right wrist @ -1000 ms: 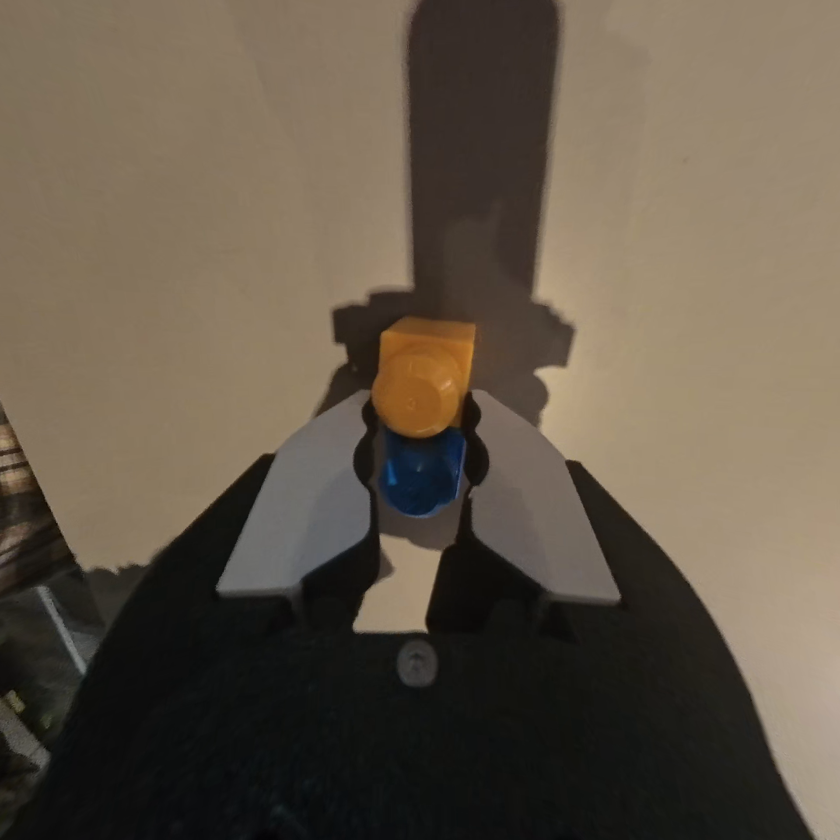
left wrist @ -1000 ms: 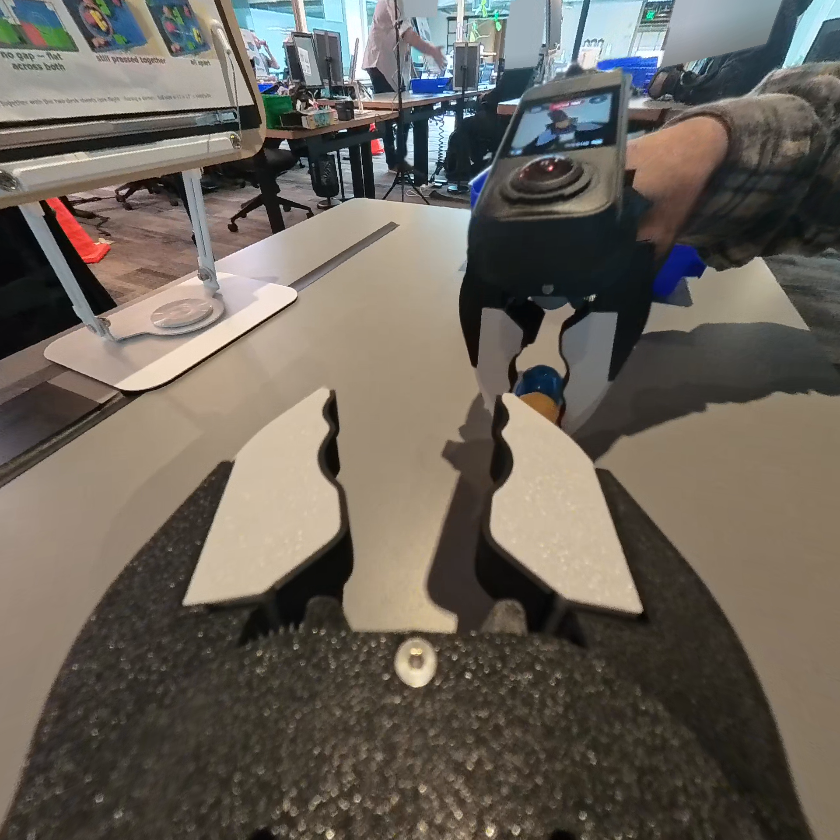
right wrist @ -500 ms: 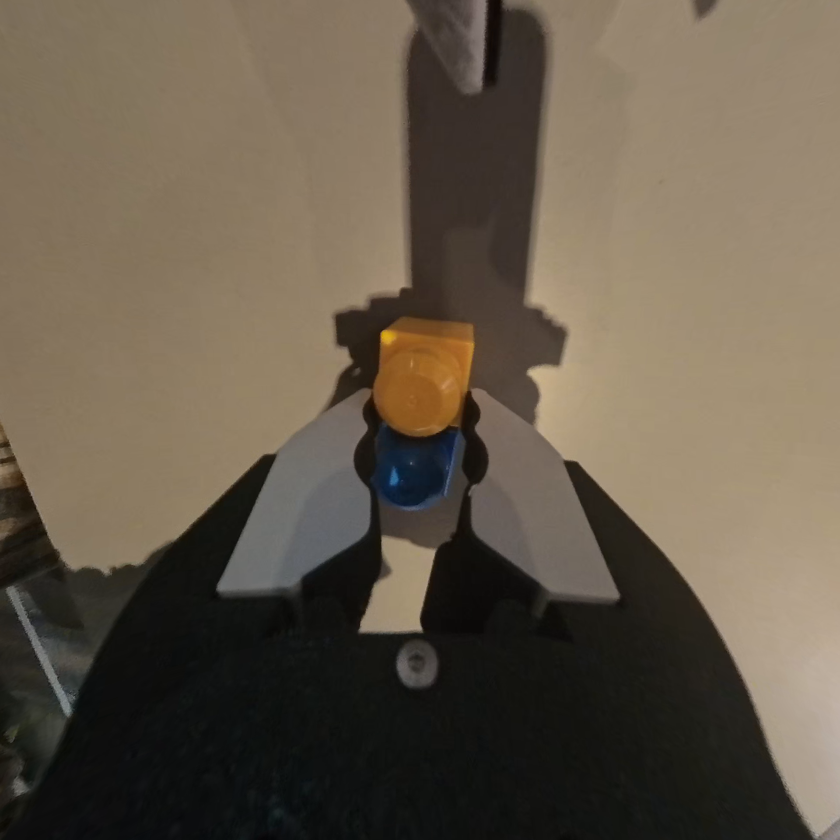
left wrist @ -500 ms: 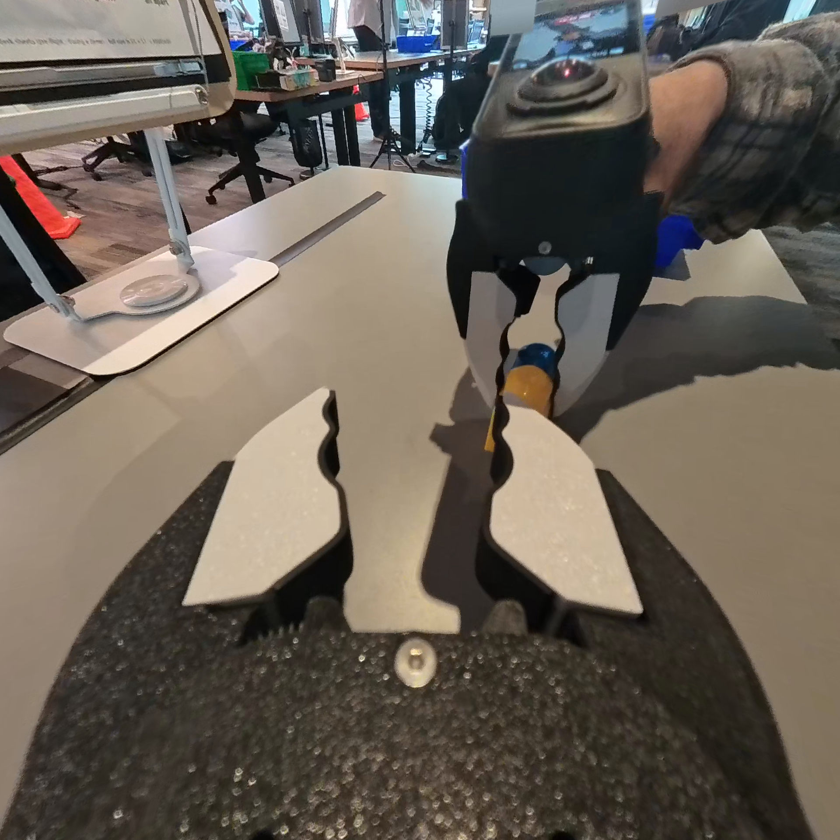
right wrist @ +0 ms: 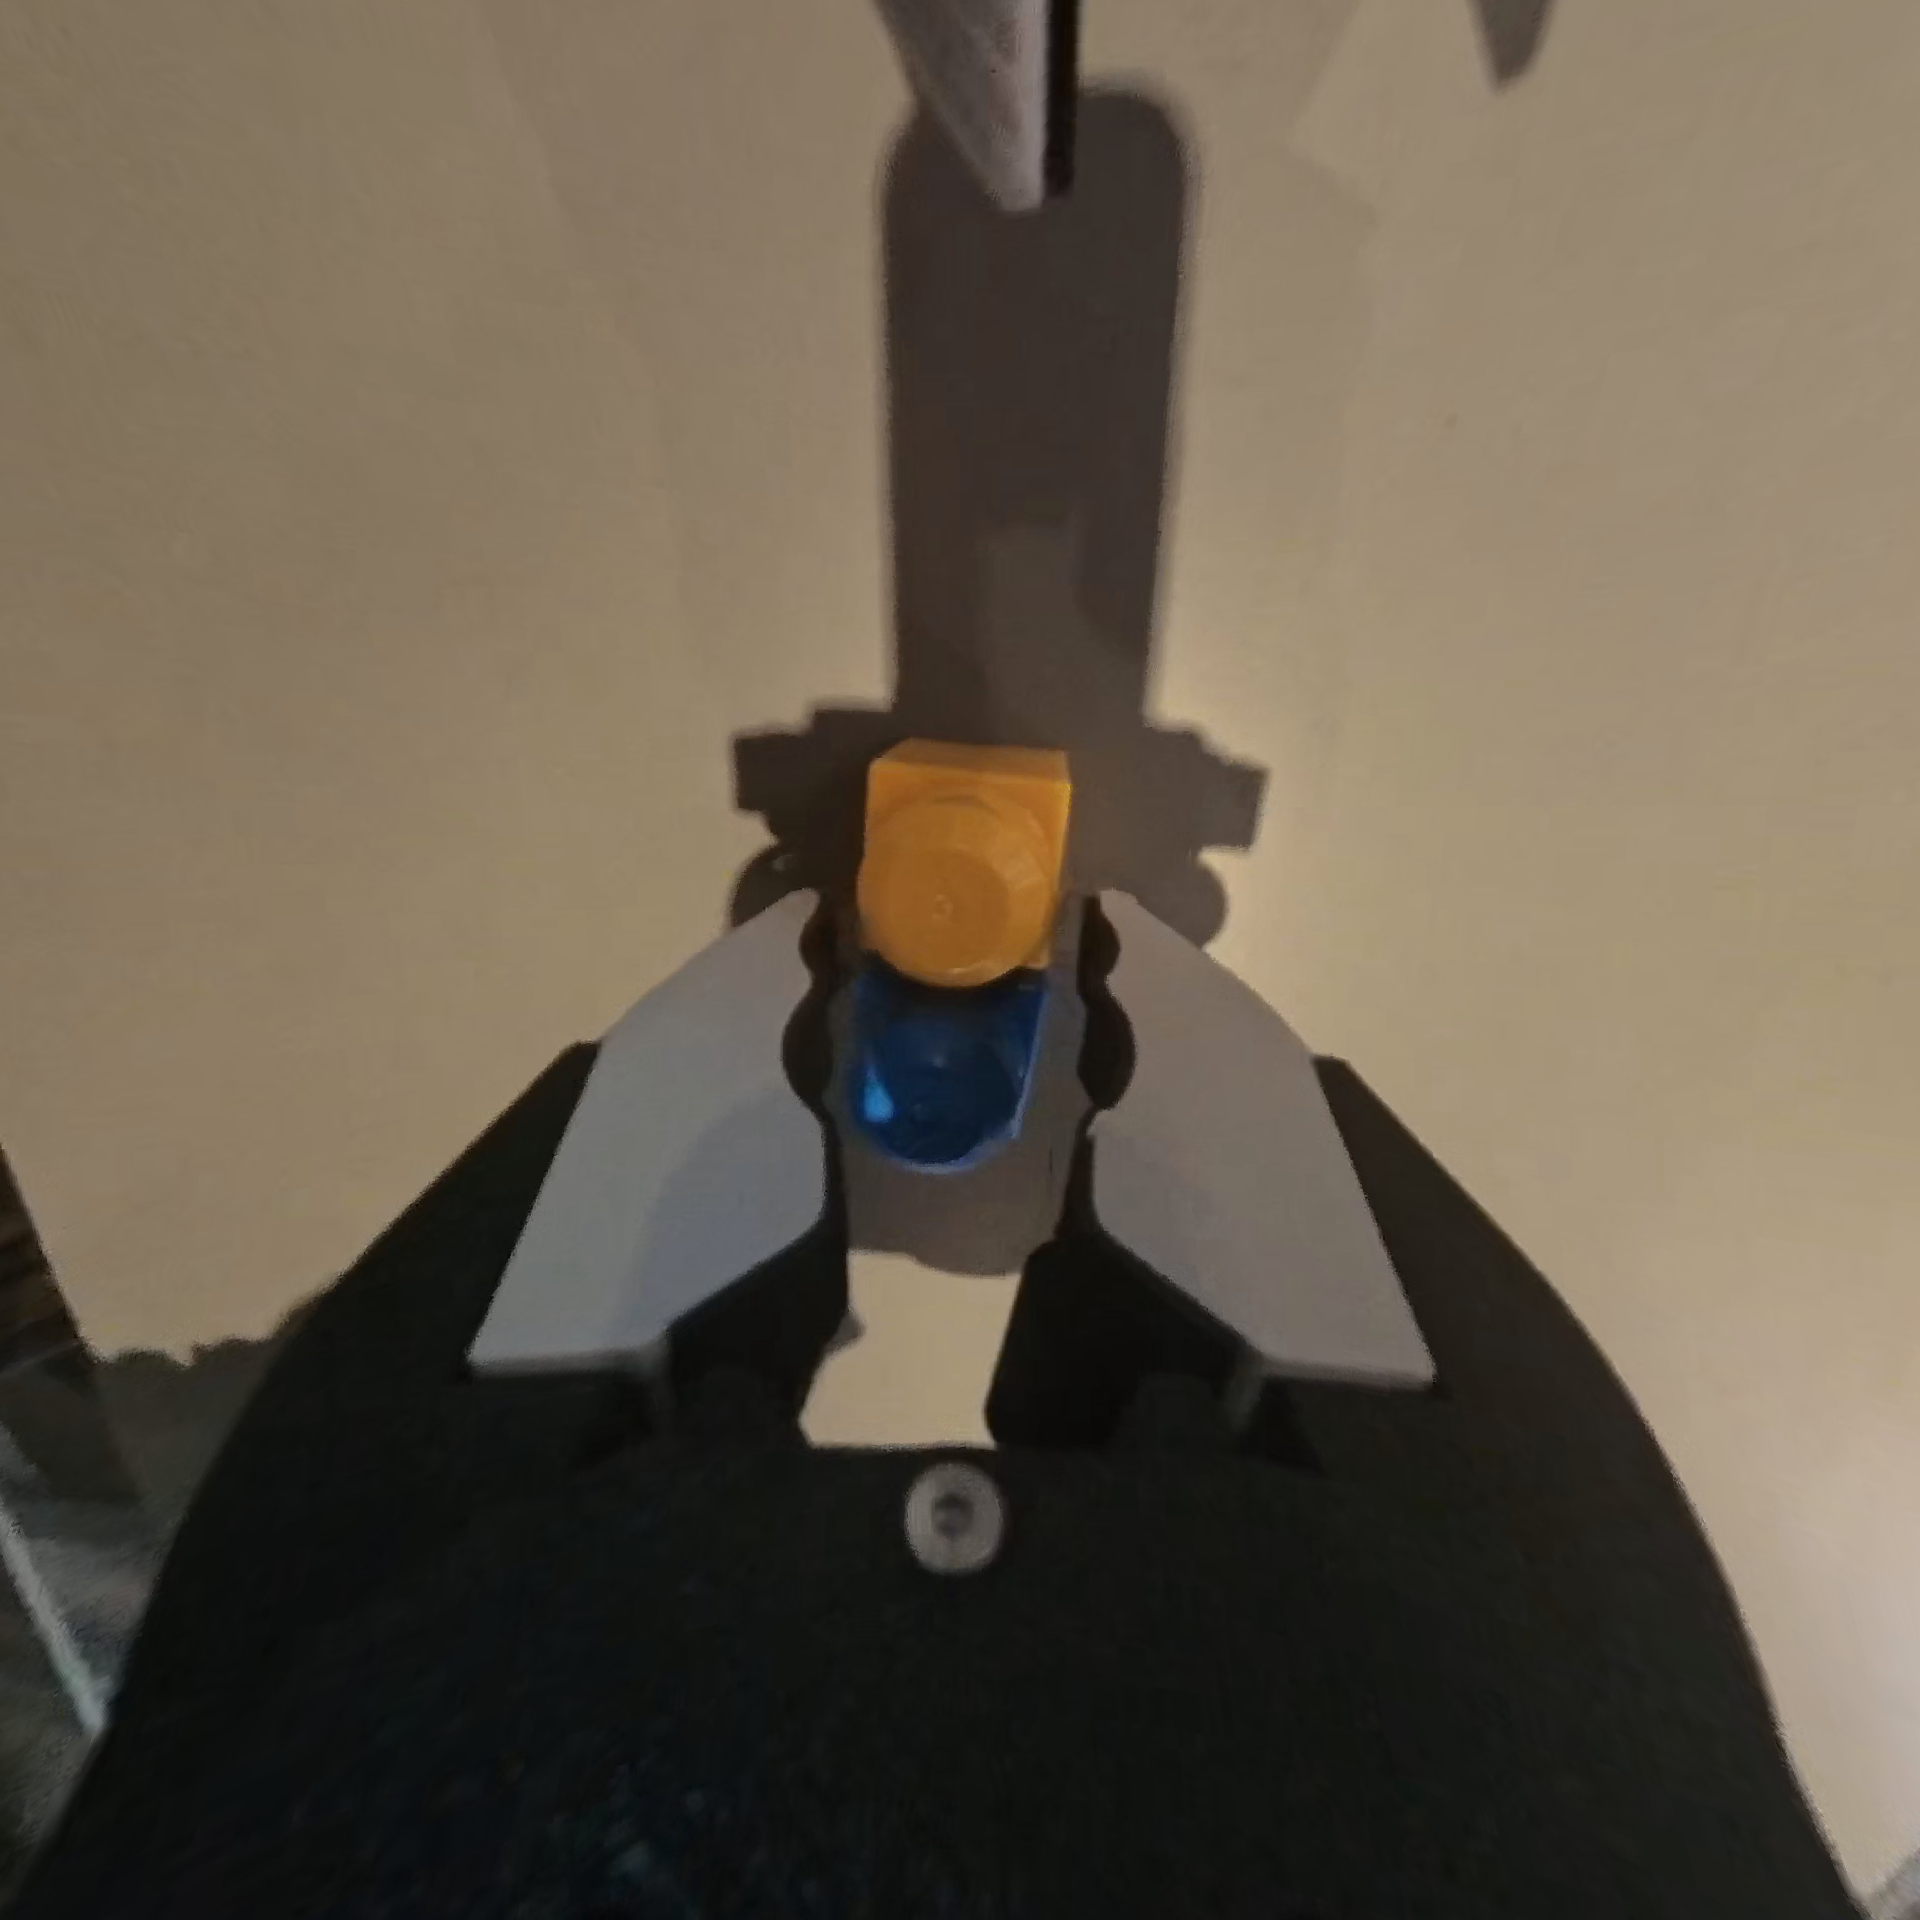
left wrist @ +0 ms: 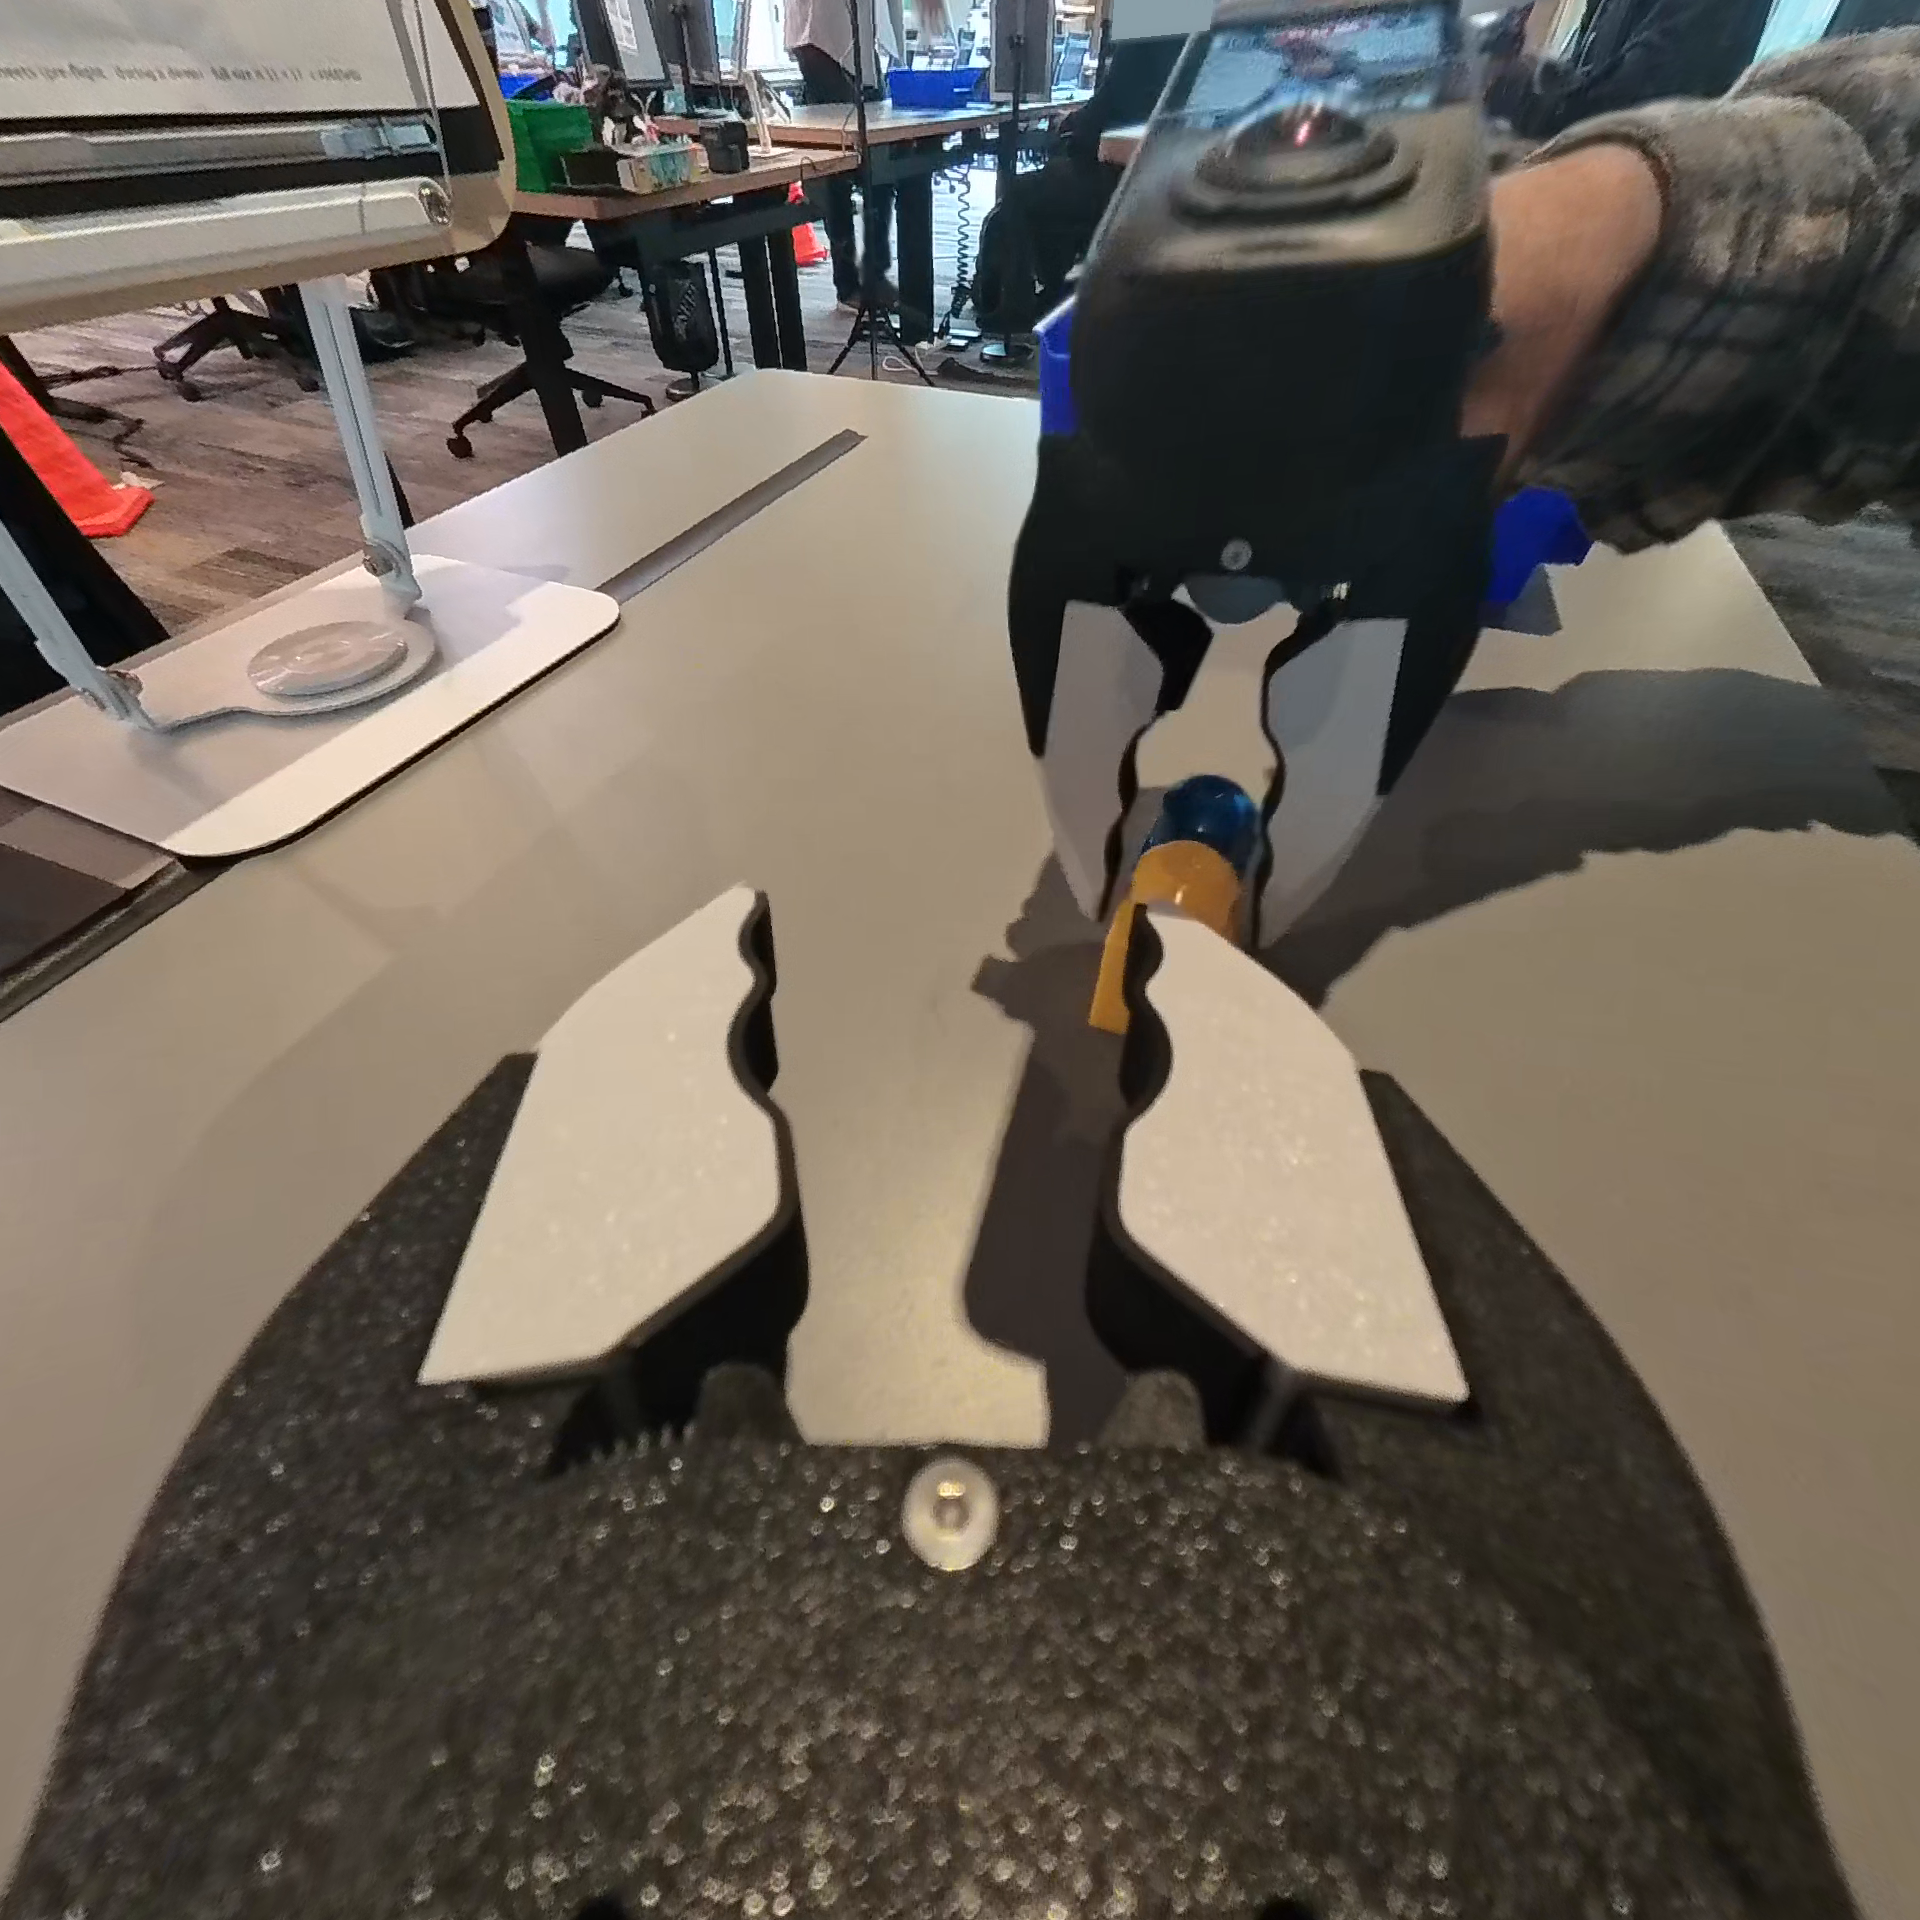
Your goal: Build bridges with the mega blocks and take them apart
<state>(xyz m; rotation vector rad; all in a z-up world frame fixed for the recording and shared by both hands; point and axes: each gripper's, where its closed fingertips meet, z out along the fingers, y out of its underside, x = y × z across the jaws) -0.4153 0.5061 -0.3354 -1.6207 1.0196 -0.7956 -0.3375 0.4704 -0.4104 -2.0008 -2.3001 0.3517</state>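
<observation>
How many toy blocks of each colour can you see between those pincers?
Orange block: 1
Blue block: 1
Total: 2, side by side between the fingers of the right gripper. The left gripper is open and empty.

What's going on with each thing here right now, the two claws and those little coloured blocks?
Left gripper: open, empty, near the blocks.
Right gripper: shut on the blue block.
Blue block: clamped between the right fingers.
Orange block: beside the blue block, at the fingertips; whether joined, unclear.
Table: bare around the blocks.
</observation>
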